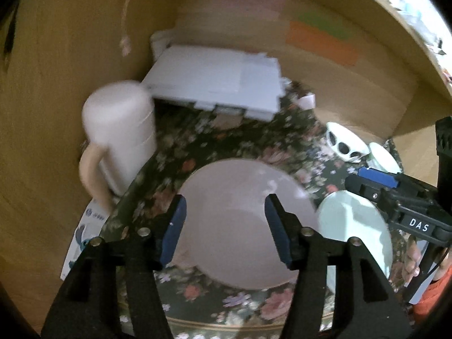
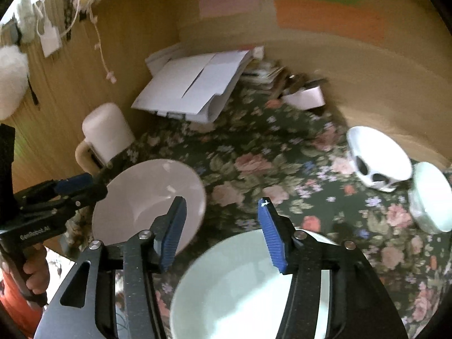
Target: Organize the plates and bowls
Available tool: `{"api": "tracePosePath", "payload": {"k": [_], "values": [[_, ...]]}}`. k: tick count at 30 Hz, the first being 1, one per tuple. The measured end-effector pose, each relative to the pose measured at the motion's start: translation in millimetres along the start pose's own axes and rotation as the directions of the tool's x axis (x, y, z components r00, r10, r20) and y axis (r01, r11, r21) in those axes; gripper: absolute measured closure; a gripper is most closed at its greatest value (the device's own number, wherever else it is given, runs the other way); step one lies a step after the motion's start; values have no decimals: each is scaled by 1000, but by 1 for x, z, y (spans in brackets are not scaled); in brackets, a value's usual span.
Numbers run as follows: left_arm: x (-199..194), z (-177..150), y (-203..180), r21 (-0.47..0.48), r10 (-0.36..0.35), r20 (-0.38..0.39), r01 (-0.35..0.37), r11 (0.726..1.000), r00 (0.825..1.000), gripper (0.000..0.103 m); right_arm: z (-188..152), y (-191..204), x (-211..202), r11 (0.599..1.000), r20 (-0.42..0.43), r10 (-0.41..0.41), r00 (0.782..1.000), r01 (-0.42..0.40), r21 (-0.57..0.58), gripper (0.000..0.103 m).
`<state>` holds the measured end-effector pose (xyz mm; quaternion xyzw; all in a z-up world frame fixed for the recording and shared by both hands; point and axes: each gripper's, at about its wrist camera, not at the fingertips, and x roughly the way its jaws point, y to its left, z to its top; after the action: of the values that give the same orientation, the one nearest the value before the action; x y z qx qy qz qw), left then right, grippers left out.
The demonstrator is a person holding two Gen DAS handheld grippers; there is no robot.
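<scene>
The left tongs (image 1: 224,212) stand open above the pink bowl (image 1: 245,226), blue pads clear of its rim and nothing between them. The bowl rests upright on the floral cloth (image 1: 203,141) that covers the bench. Just to its right lies the pale green bowl (image 1: 356,226), the two rims close together; whether they touch cannot be told.

The right tongs (image 2: 223,223) are open too, with nothing pinched. They hang over the near rim of the pale green bowl (image 2: 248,291), which sits upright on the cloth (image 2: 254,152) directly under them. In the right wrist view the pink bowl (image 2: 147,203) lies to the left and a little farther off, with the left tongs (image 2: 76,186) at its left edge and a hand (image 2: 36,274) on their handle.

Farther along on the right, a white holder with dark round holes (image 2: 378,161) lies tipped on its side, and just beside it stands a pale green lidded dish (image 2: 432,195), near the wooden wall.

On the left, beyond the pink bowl, a white jug with a beige handle (image 1: 121,135) stands against the wooden side panel. Behind it, in the far corner, sits a stack of white papers (image 1: 217,82), with a small white box (image 2: 306,97) to the right of the papers. Pink, green and orange paper sheets (image 2: 330,19) are stuck on the back wall.
</scene>
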<state>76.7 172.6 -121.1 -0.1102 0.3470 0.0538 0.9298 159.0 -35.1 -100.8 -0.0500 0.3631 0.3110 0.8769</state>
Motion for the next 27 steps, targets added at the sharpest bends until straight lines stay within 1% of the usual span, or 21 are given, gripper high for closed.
{"api": "tracePosePath", "payload": {"k": [3, 4, 6, 7, 8, 9, 14, 19, 23, 27], "values": [[-2, 9, -20, 28, -16, 21, 15, 999, 1000, 40, 0, -15, -13, 1000, 25, -28, 999, 27, 13, 49], [-2, 14, -29, 37, -26, 29, 25, 999, 999, 40, 1, -20, -17, 999, 34, -38, 999, 37, 20, 48], [1, 20, -40, 50, -38, 32, 36, 998, 999, 37, 1, -34, -25, 997, 49, -70, 996, 68, 32, 45], [3, 23, -47, 57, -46, 32, 44, 997, 998, 35, 0, -39, -28, 996, 54, -83, 995, 81, 37, 45], [6, 28, -56, 69, -56, 30, 54, 996, 998, 30, 0, -48, -31, 994, 57, -100, 993, 98, 48, 45], [8, 30, -62, 75, -60, 30, 57, 996, 998, 27, 0, -56, -33, 992, 57, -112, 992, 108, 59, 45], [25, 47, -96, 137, -79, 33, 73, 988, 996, 27, 0, -98, -33, 981, 35, -154, 988, 148, 121, 45], [56, 67, -125, 170, -108, 6, 106, 980, 994, 27, 0, -140, -23, 964, 0, -193, 981, 190, 184, 45], [84, 79, -143, 209, -90, -15, 91, 974, 996, 27, 1, -169, -7, 949, -35, -218, 975, 220, 226, 45], [111, 91, -160, 254, -95, -43, 103, 962, 995, 27, 4, -195, 11, 934, -68, -219, 973, 229, 273, 45]]}}
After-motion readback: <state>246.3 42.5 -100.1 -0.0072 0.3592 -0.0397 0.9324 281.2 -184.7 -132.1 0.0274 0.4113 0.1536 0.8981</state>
